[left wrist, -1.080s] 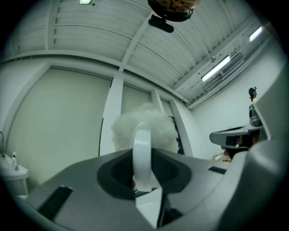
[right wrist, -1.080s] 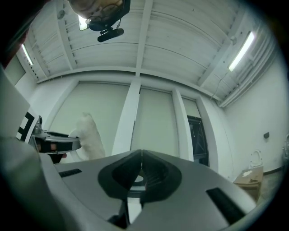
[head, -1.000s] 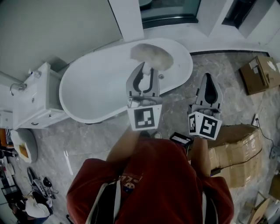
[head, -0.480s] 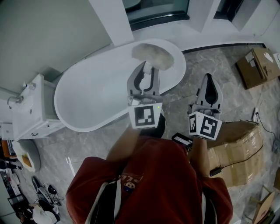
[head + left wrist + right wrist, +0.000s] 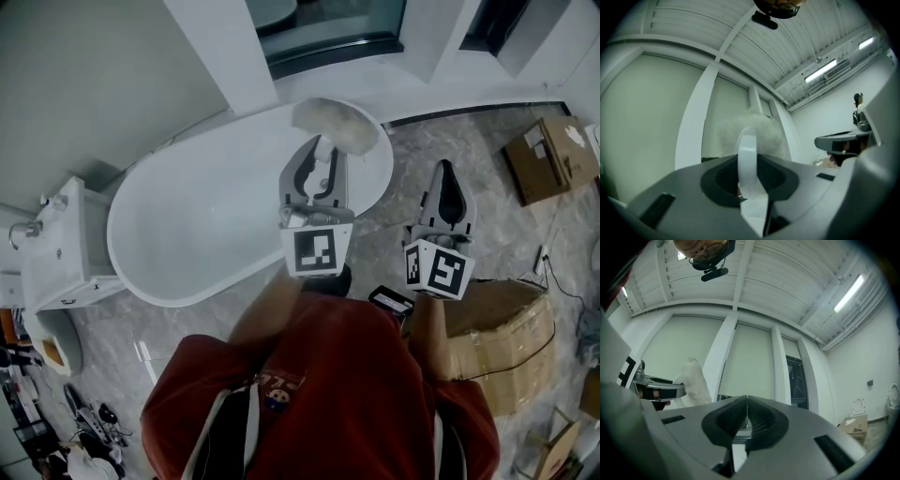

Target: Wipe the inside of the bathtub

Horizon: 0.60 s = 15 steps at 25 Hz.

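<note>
A white oval bathtub [image 5: 187, 302] lies on the marble floor in the head view, its inside bare. My left gripper [image 5: 323, 147] hovers over the tub's right end, shut on the white handle [image 5: 322, 161] of a fluffy white duster. The fluffy head [image 5: 336, 127] sits over the tub's far right rim. In the left gripper view the handle [image 5: 747, 164] stands between the jaws of that gripper [image 5: 749, 180] with the fluffy head [image 5: 750, 131] beyond. My right gripper [image 5: 447, 171] hangs over the floor right of the tub, shut and empty, as the right gripper view [image 5: 746, 416] confirms.
A white vanity cabinet [image 5: 56, 253] stands at the tub's left end. Cardboard boxes [image 5: 548, 155] [image 5: 497, 342] lie on the floor at right. A white column [image 5: 220, 52] and a dark-framed window [image 5: 328, 42] rise behind the tub. A small black device [image 5: 389, 300] lies near the person's feet.
The tub and floor slid down and left in the head view. The duster head now sits nearer the tub's far right rim. Both grippers hold the same state.
</note>
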{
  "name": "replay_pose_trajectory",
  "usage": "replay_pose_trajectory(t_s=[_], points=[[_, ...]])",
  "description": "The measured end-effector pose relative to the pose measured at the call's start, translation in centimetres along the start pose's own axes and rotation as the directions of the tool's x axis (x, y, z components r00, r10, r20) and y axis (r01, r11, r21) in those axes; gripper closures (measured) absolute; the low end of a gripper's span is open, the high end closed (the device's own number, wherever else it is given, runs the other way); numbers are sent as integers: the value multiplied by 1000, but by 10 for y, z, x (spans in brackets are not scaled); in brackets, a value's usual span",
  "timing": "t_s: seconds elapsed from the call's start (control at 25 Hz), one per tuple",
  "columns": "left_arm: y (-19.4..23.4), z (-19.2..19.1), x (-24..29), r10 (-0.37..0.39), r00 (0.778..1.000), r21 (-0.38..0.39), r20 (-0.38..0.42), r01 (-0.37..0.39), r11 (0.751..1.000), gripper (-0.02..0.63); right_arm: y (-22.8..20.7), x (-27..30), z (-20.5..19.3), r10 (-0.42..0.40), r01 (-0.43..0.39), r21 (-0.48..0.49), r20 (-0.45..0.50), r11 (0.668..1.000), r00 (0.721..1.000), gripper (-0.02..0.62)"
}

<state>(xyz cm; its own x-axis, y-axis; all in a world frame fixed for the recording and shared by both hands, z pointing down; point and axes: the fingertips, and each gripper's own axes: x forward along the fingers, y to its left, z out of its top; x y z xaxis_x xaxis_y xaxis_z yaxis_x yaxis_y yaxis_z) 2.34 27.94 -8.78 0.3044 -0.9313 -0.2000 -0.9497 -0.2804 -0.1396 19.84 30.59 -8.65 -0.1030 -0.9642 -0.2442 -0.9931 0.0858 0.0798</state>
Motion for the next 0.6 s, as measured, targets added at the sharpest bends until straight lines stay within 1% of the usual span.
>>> replay_pose_trajectory(t_s=[0.08,0.28,0.4,0.6], points=[[3,-2,21,3,1000,1,3,-3,1000,505,-5,23,-4,8,-8,-6,-1,1000,1000,581],[19,-16,75,14,1000,4,-14,-14,1000,505,-11,86,-19,16,-16,22,1,1000,1000,581],[37,-28,105,36,999,-5,-23,-36,999,505,-1,126,-29,51,-51,13,-17,999,999,581],[71,-49,151,73,996,-23,-48,-75,997,505,18,189,-49,116,-117,-29,-50,993,992,581]])
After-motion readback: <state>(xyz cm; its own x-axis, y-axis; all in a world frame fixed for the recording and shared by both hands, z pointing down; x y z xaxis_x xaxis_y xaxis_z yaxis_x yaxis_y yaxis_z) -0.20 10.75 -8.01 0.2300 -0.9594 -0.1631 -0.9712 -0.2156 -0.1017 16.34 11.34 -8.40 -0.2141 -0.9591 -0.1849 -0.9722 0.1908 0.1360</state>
